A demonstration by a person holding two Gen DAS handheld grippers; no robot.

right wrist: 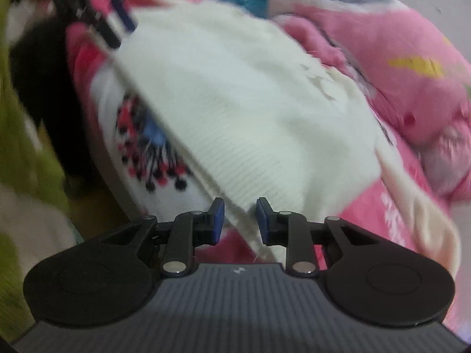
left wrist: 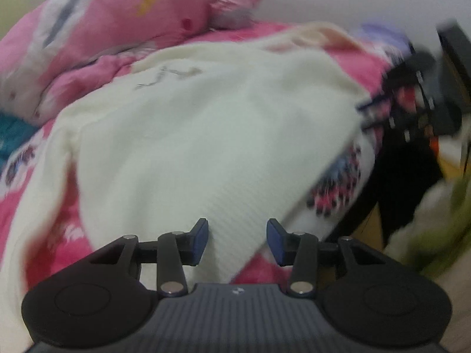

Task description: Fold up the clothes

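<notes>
A cream knitted sweater [left wrist: 188, 135] lies spread on a pink patterned bed cover [left wrist: 59, 235]. My left gripper [left wrist: 237, 239] is open, its blue pads on either side of the sweater's near hem corner without closing on it. In the right wrist view the sweater [right wrist: 235, 111] runs up from the near edge. My right gripper [right wrist: 240, 220] is open with a narrower gap, and the sweater's hem corner lies between its pads. The right gripper also shows at the right edge of the left wrist view [left wrist: 412, 103], and the left gripper at the top left of the right wrist view [right wrist: 100, 20]. Both views are blurred.
A pink pillow [left wrist: 126, 14] lies at the back of the bed. A teal cloth [left wrist: 11, 138] lies at the left. The bed edge drops off at the right onto a dark area [left wrist: 391, 182] and green fabric [left wrist: 450, 220].
</notes>
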